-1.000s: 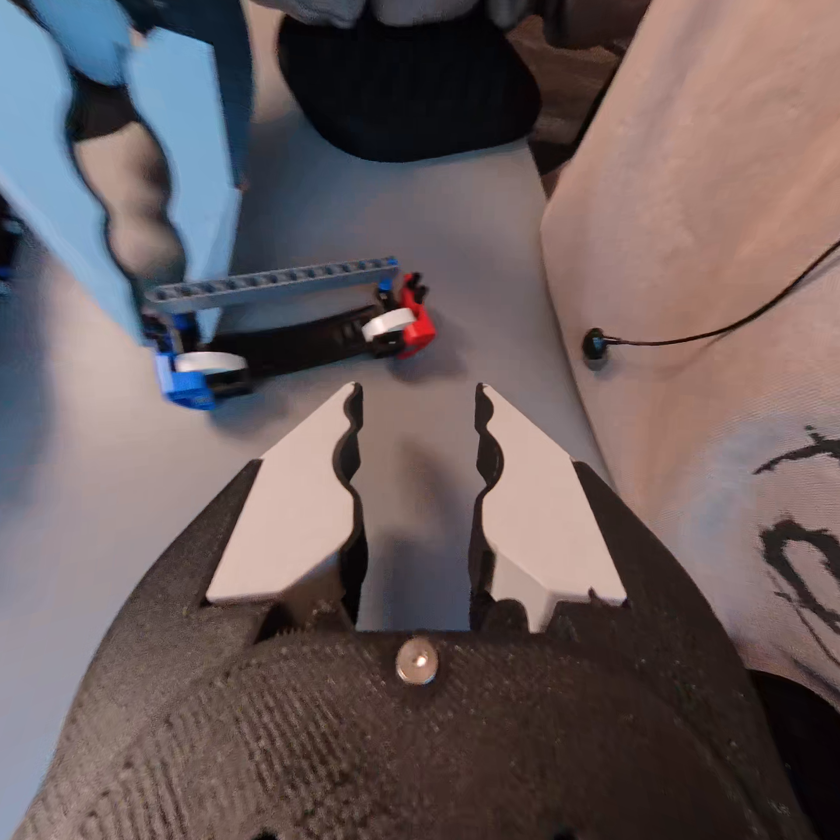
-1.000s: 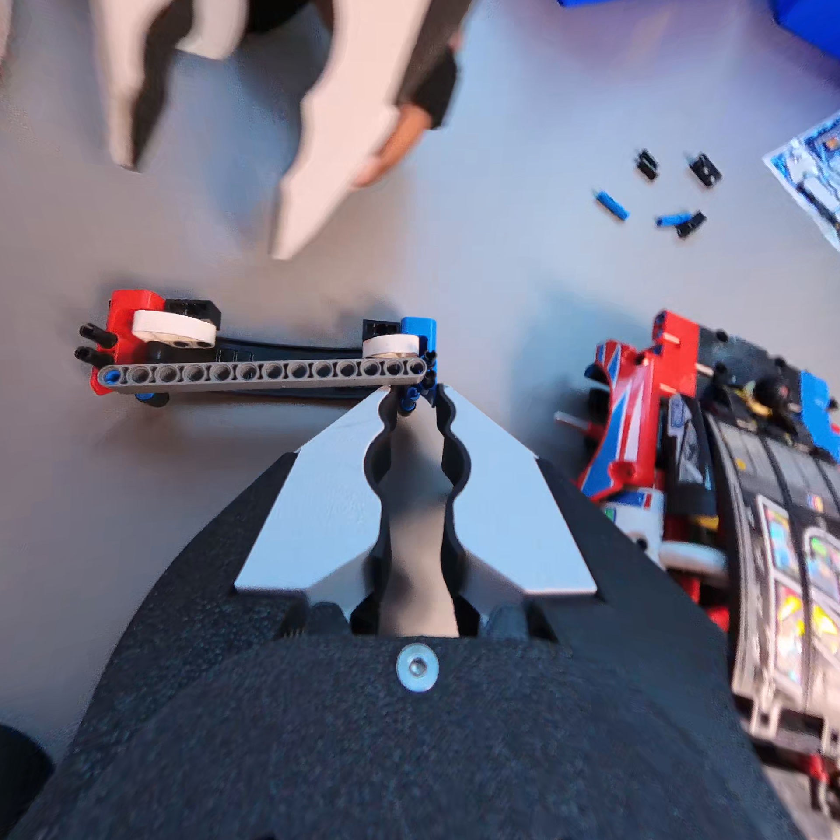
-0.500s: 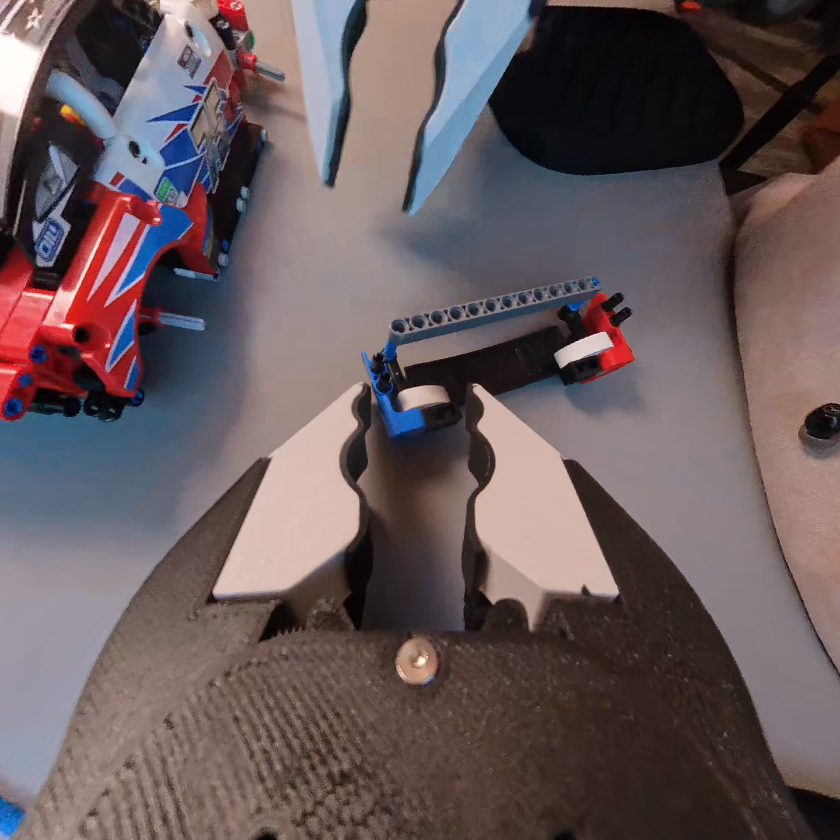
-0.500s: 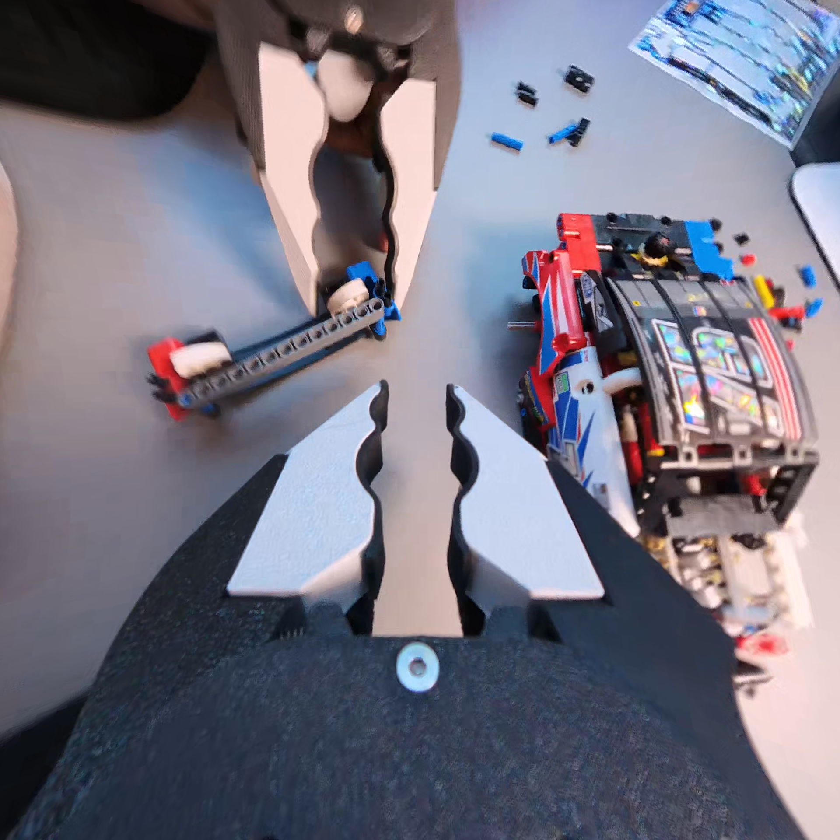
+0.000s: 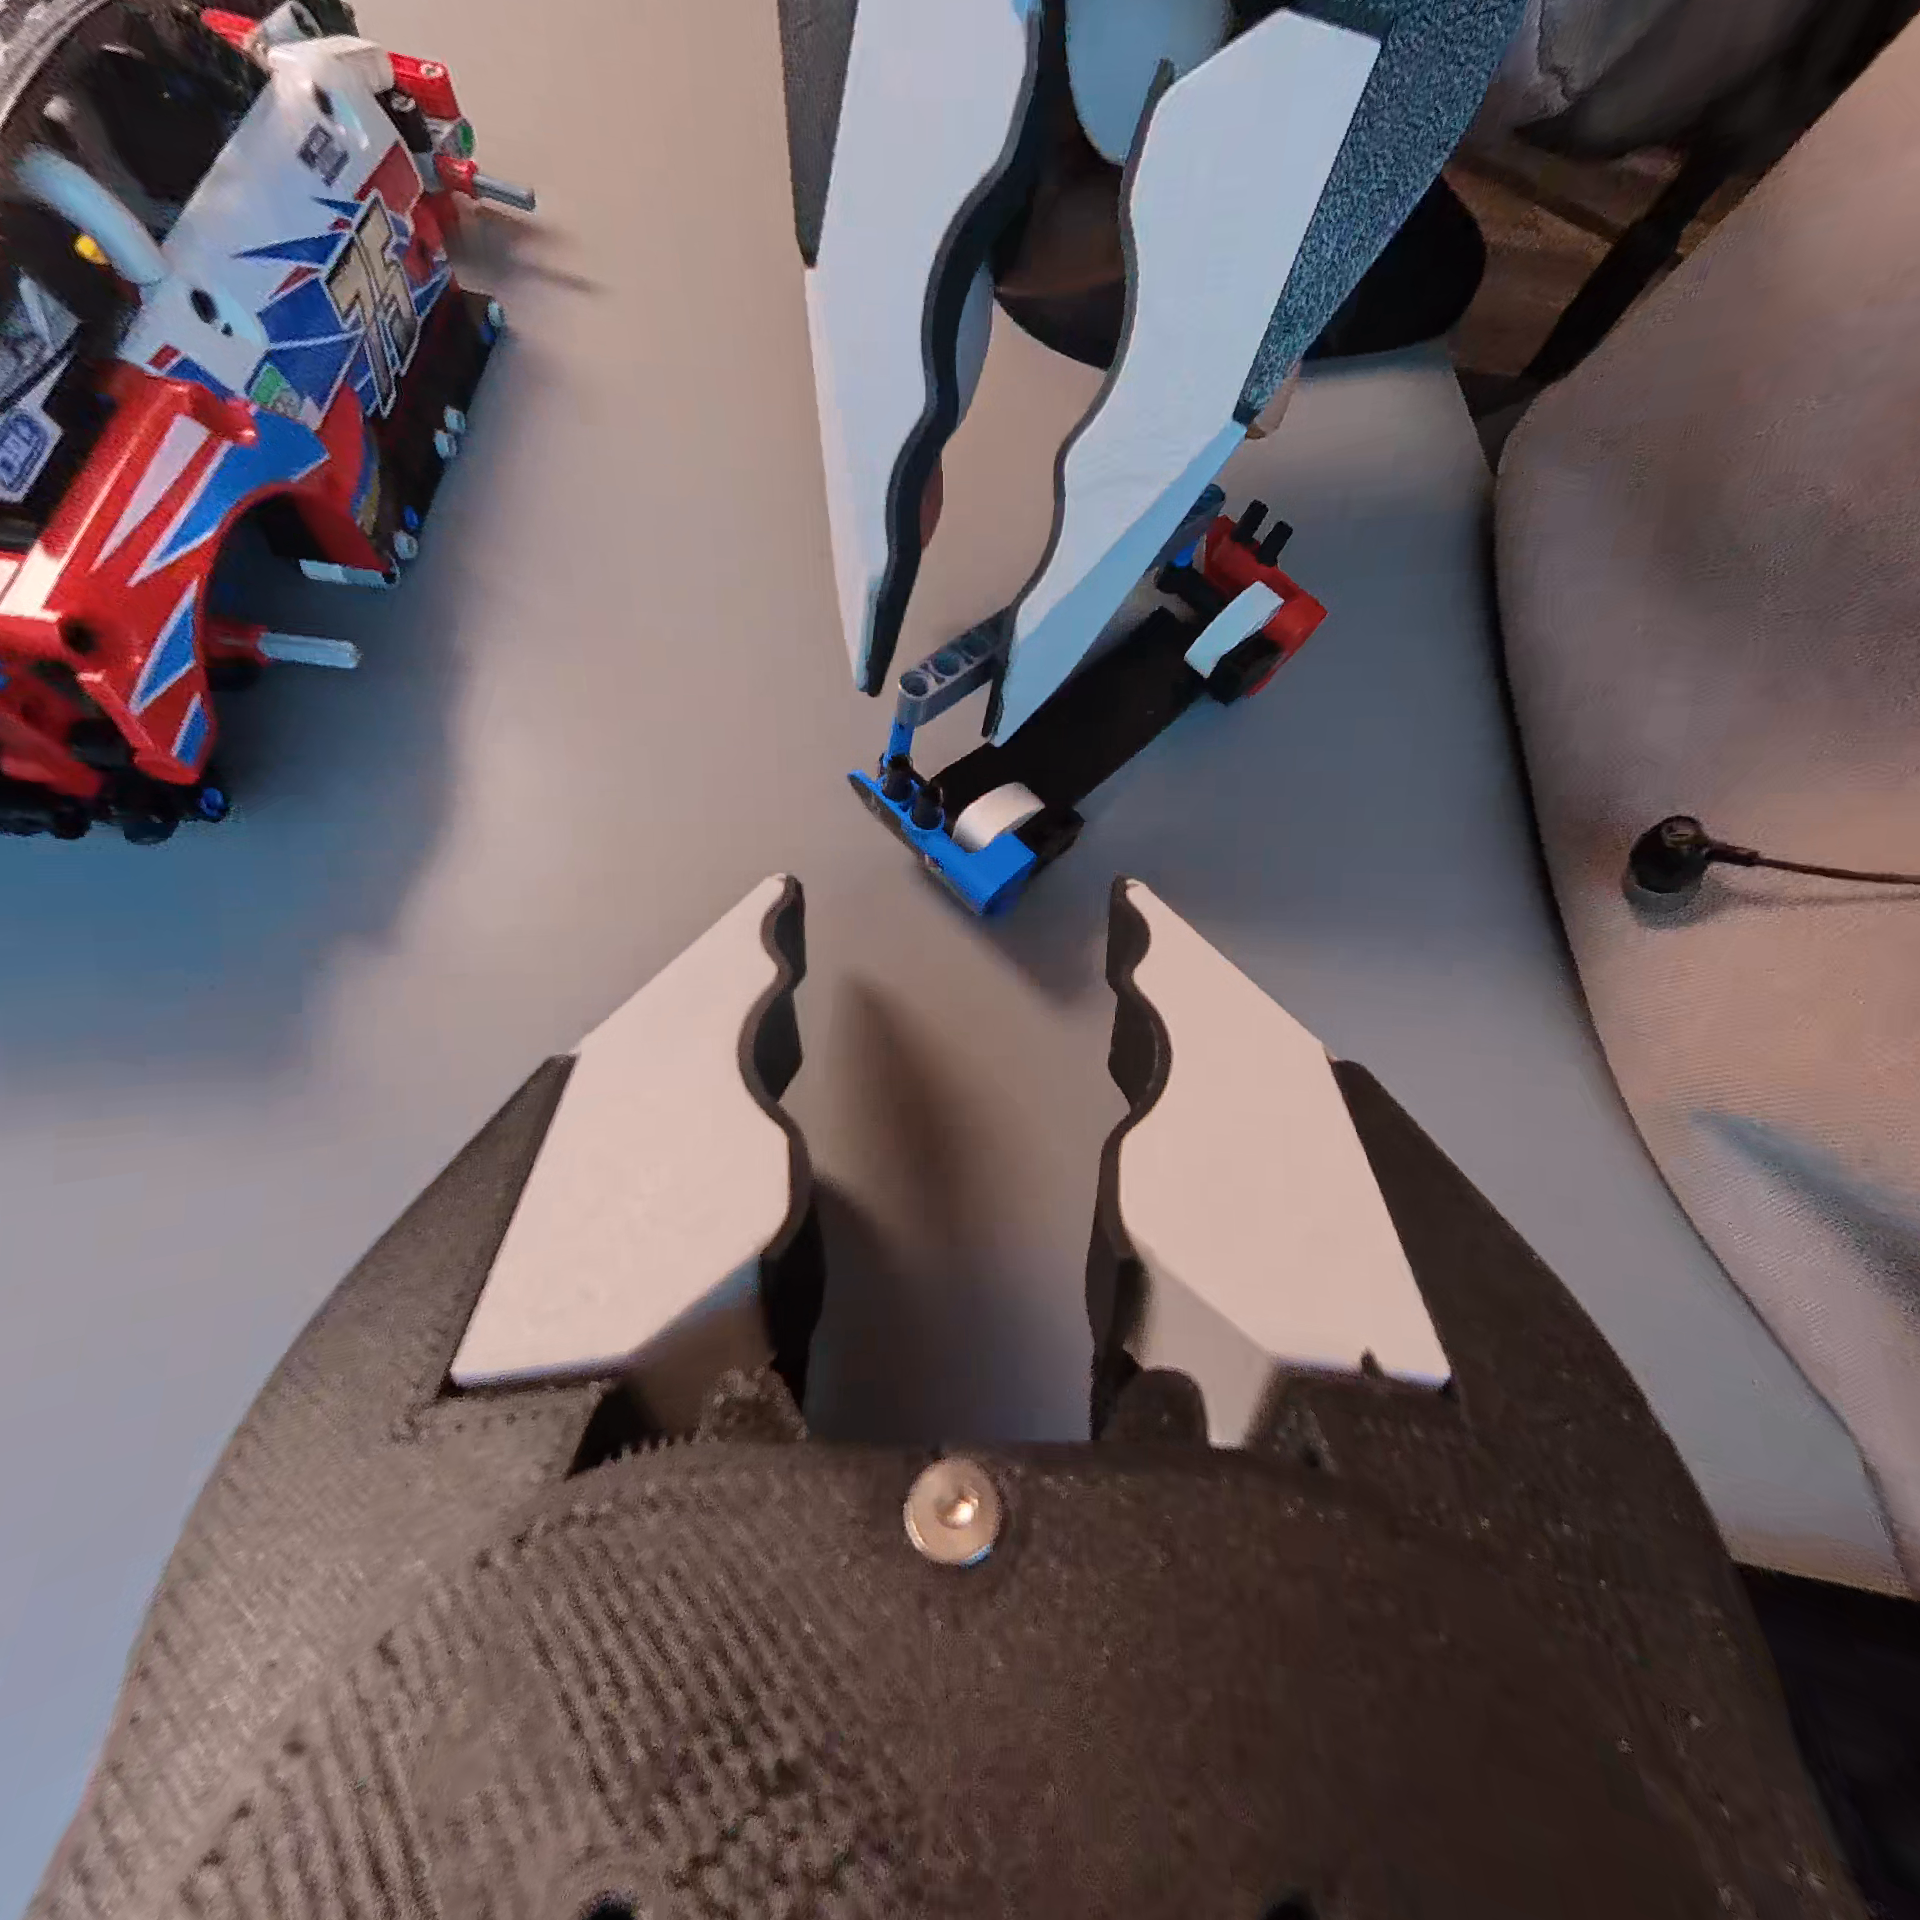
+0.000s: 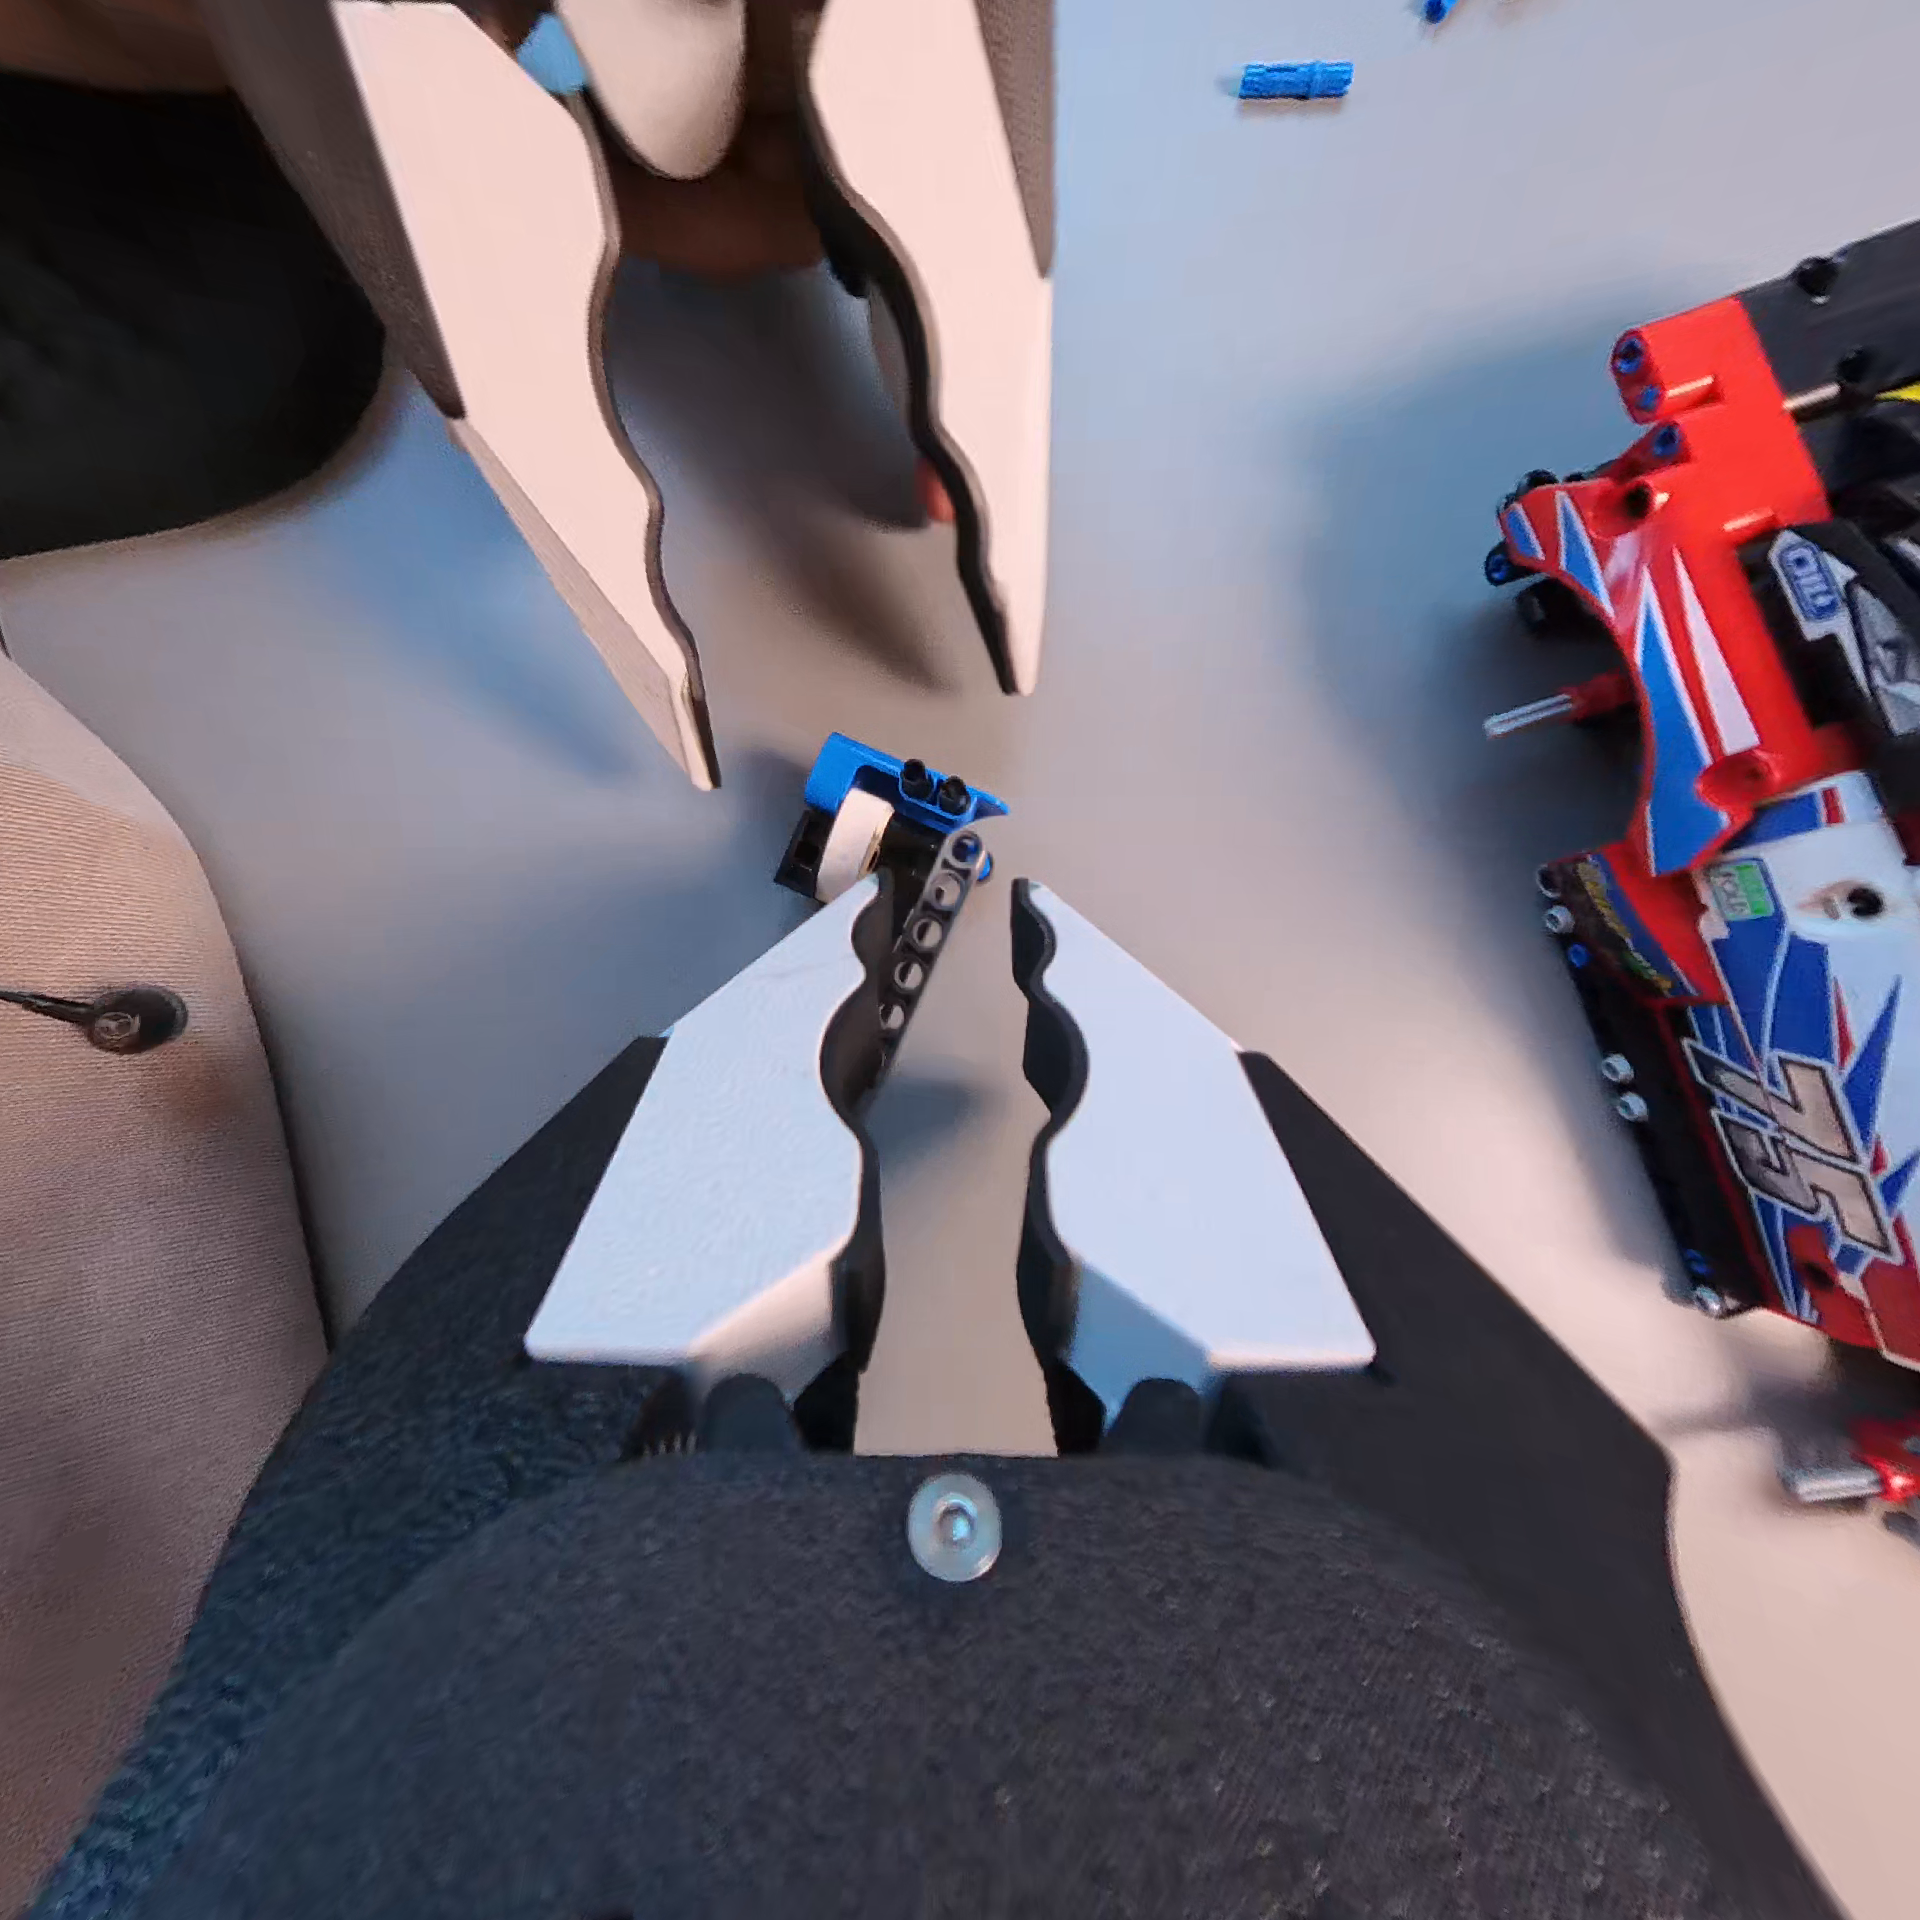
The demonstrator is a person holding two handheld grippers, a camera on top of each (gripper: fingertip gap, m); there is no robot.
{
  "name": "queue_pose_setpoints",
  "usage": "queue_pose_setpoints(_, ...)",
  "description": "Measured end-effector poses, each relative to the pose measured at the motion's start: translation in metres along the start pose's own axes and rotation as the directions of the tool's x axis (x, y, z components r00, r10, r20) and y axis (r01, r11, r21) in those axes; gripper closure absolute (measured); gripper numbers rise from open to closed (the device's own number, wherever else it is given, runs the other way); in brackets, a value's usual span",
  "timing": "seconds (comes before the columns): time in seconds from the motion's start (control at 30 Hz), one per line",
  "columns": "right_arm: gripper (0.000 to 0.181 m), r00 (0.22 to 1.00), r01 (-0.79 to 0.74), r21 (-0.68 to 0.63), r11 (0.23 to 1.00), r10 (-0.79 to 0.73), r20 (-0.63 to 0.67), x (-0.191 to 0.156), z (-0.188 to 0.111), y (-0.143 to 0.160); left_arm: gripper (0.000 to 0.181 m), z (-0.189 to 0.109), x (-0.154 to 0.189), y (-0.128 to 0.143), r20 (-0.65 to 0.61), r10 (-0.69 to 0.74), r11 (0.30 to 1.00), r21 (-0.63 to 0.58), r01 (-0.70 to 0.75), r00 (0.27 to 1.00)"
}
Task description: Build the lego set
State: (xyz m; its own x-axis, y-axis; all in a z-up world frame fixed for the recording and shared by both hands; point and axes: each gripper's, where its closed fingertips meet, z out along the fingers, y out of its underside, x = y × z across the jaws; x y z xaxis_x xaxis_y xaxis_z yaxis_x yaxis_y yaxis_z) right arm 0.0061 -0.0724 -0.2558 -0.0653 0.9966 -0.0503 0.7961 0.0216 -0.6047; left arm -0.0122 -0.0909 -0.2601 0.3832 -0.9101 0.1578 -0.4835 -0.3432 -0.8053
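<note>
Grey-beamed, blue-and-red-ended lego subassembly [image 5: 1081, 717] lay on the table at twelve o'clock of my unclenched left gripper [image 5: 951, 894], its beam between my parted right gripper [image 6: 945, 894]; clenching off-centre, I judged, risked twisting it.

We note a grey tabletop [image 5: 582, 1039] carrying a small beam assembly [image 5: 1081, 727], a red-white-blue car model [image 5: 208, 416], one loose blue pin [image 6: 1296, 79].
</note>
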Motion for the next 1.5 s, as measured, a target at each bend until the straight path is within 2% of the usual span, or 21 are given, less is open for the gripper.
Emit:
queue_pose_setpoints(0.17, 0.162, 0.999, 0.027, -0.043, 0.999, -0.027, -0.018, 0.001, 0.001, -0.003, 0.110, 0.014, 0.000, -0.001, -0.127, 0.231, 0.971, -0.032, -0.237, 0.965)
queue_pose_setpoints(0.23, 0.162, 0.999, 0.028, -0.050, 0.998, -0.030, -0.042, 0.003, -0.001, -0.004, 0.107, 0.020, 0.002, -0.001, -0.217, 0.228, 0.968, -0.054, -0.245, 0.949)
queue_pose_setpoints(0.33, 0.165, 0.996, 0.024, -0.049, 0.999, -0.028, -0.083, 0.002, -0.008, -0.005, 0.122, 0.026, 0.008, -0.004, -0.284, 0.246, 0.961, -0.054, -0.271, 0.927)
queue_pose_setpoints(0.4, 0.169, 0.996, 0.018, -0.043, 0.999, -0.022, -0.089, -0.002, -0.008, -0.005, 0.135, 0.029, 0.009, -0.003, -0.269, 0.278, 0.951, -0.060, -0.304, 0.922)
queue_pose_setpoints(0.5, 0.174, 0.993, 0.035, -0.048, 0.998, -0.040, -0.110, -0.005, -0.005, -0.003, 0.135, 0.029, 0.011, -0.003, -0.214, 0.279, 0.953, -0.058, -0.297, 0.936)
queue_pose_setpoints(0.63, 0.176, 0.995, 0.058, -0.037, 0.998, -0.061, -0.077, -0.010, -0.003, -0.004, 0.135, 0.027, 0.015, -0.001, -0.132, 0.278, 0.956, -0.055, -0.287, 0.952)
queue_pose_setpoints(0.8, 0.176, 0.987, 0.158, -0.063, 0.986, -0.160, -0.031, -0.020, 0.000, -0.006, 0.137, 0.022, 0.025, 0.007, -0.110, 0.269, 0.959, -0.066, -0.277, 0.957)
queue_pose_setpoints(1.03, 0.177, 0.978, 0.208, -0.079, 0.975, -0.209, -0.001, -0.022, 0.003, -0.008, 0.141, 0.018, 0.024, 0.009, -0.081, 0.255, 0.963, -0.069, -0.260, 0.964)
queue_pose_setpoints(1.5, 0.177, 0.979, 0.199, -0.095, 0.975, -0.194, 0.060, -0.022, 0.000, -0.003, 0.141, 0.023, 0.026, 0.006, -0.066, 0.265, 0.961, -0.066, -0.269, 0.962)
